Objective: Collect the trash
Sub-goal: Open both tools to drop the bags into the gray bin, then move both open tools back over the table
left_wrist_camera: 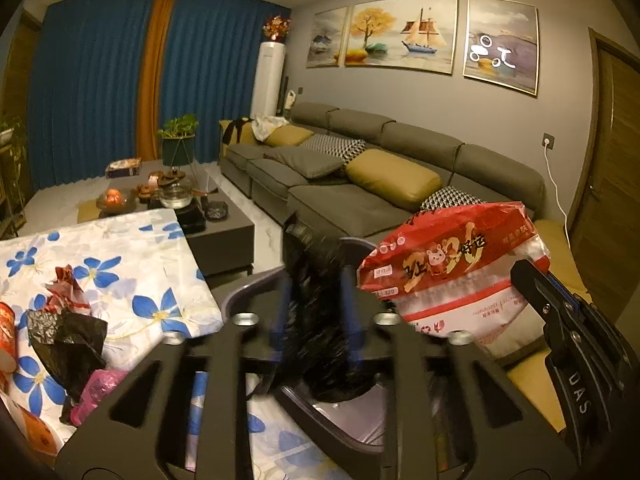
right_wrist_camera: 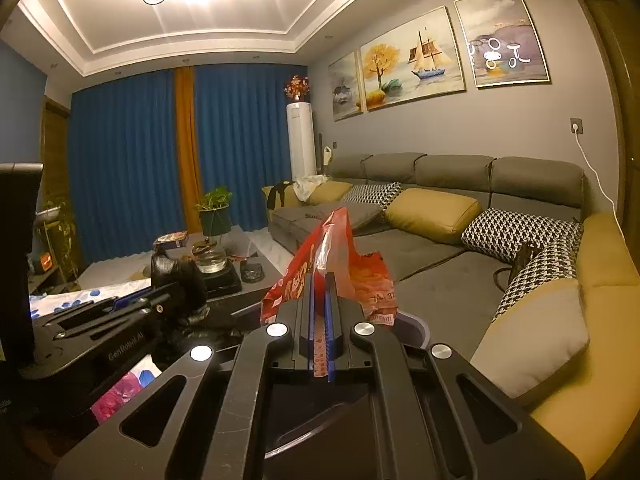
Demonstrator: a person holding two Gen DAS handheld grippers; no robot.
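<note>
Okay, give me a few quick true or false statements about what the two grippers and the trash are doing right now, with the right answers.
1. The right gripper is clamped on a red and white plastic wrapper. True.
2. The black plastic bag sits between the left gripper's fingers. True.
3. The floral tablecloth has no trash on it. False: crumpled black, red and pink scraps lie there.
4. The bin stands on the sofa. False: it is below the grippers, beside the table.
</note>
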